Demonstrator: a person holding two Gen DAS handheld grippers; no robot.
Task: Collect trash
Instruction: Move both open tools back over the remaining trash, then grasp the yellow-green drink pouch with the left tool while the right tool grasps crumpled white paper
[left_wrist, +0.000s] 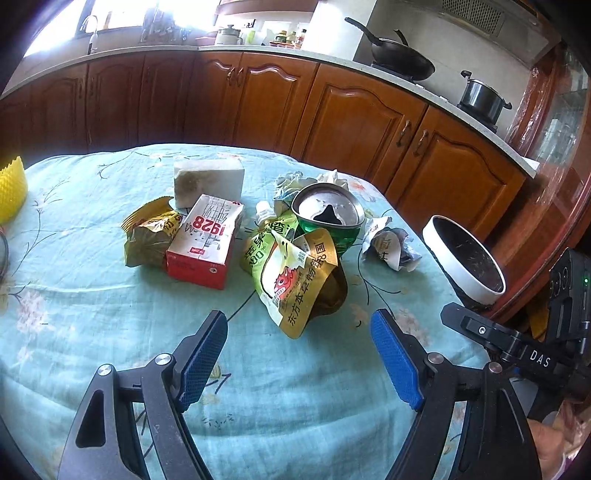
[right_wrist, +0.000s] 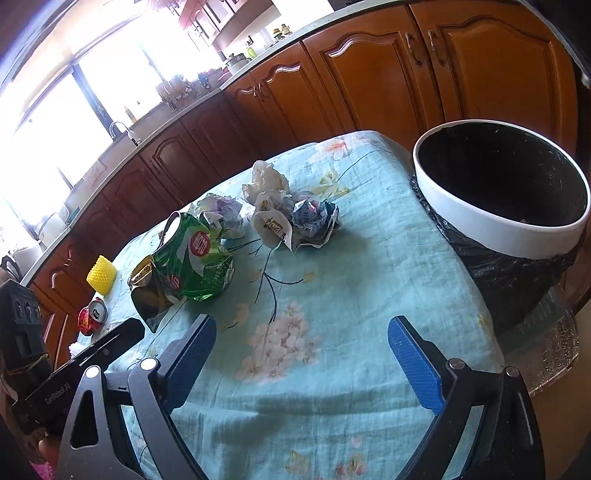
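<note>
The white-rimmed bin (right_wrist: 495, 236) with its black liner stands at the table's edge; its inside looks dark, and what it holds I cannot tell. The trash lies in a group on the teal tablecloth (left_wrist: 110, 302): a crushed green can (left_wrist: 327, 218) with its open top turned toward the left camera, a red and white carton (left_wrist: 205, 242) lying flat (long axis running away from the camera), yellow pouches (left_wrist: 291, 273) and crumpled papers (right_wrist: 295, 218). The left gripper (left_wrist: 299, 354) and right gripper (right_wrist: 303, 354) both have their jaws apart, with nothing between them.
</note>
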